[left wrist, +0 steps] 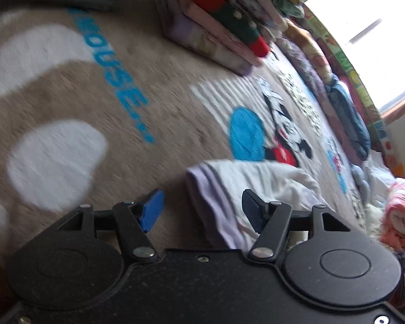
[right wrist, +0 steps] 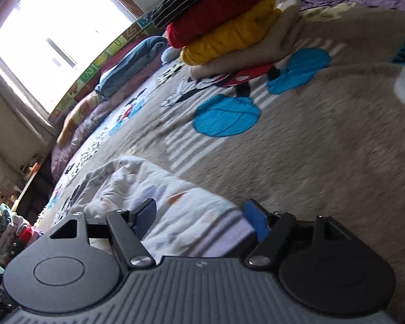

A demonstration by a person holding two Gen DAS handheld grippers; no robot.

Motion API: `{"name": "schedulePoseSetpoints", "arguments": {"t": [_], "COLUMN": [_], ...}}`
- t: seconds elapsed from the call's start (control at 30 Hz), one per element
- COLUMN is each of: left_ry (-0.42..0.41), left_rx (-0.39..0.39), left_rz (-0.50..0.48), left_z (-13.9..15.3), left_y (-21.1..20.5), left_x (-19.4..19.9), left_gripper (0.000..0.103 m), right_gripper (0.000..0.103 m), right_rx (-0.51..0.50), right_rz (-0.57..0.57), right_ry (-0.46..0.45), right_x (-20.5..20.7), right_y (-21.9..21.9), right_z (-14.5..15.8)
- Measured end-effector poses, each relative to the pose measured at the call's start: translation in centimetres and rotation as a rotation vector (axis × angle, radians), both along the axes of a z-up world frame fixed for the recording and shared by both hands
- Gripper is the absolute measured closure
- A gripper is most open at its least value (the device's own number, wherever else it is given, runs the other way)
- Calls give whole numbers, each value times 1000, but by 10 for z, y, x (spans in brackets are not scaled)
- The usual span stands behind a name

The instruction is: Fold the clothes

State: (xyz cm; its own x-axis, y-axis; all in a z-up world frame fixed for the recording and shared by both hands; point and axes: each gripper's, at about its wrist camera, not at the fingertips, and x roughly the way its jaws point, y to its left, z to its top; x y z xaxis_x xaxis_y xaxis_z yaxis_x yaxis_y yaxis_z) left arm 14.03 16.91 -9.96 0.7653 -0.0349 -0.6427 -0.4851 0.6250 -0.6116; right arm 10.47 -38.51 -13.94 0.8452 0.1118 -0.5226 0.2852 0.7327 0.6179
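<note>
A white garment with a lilac hem lies crumpled on a beige cartoon-print blanket. My left gripper hangs over its hem edge, its jaws apart. One blue fingertip is over bare blanket and the other over the cloth, neither pressing it. In the right wrist view the same garment, dotted with small coloured prints, fills the gap of my right gripper. Those jaws stand wide too, with the striped hem lying loose between the pads.
A stack of folded clothes sits further off on the blanket, and another stack in black, red and yellow shows in the right wrist view. Rolled bedding lines the bright window side. Unfolded clothes lie at the blanket's edge.
</note>
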Motion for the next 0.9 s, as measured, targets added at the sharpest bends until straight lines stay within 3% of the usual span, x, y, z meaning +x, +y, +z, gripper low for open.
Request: {"name": "schedulePoseSetpoints", "arguments": {"t": [0.07,0.1,0.13,0.17,0.23,0.5,0.6,0.77,0.9], "left_ry": [-15,-22,-24,-31,-60,-281,-328,-313,-242], "left_rx": [52,81,105,127,166,456,509,543,578], "left_rz": [-17,-25,-36,-45,-61,-154,-151,-142,-133], "left_z": [-2,-3,-5,-8,-9,29,34,27,18], "left_y": [-9,-14,-17,-19,-19,-15,-7,5,10], "left_x": [10,15,22,30,42,64,68,79,95], "left_gripper": [45,51,69,76,91,93,94,95,95], "right_gripper": [48,50,60,77,87,90,90,90,90], "right_rx": [-18,-24,-31,-33,-45,-161,-235,-388,-423], "right_rz": [6,6,6,18,44,54,56,72,56], "right_ry": [-6,-12,-17,-23,-26,-139,-171,-208,-184], "right_x": [5,7,10,14,24,60,80,109,126], "right_y": [4,5,5,5,5,-19,-36,-59,-71], "right_z": [-2,-3,-4,-5,-6,34,54,76,69]}}
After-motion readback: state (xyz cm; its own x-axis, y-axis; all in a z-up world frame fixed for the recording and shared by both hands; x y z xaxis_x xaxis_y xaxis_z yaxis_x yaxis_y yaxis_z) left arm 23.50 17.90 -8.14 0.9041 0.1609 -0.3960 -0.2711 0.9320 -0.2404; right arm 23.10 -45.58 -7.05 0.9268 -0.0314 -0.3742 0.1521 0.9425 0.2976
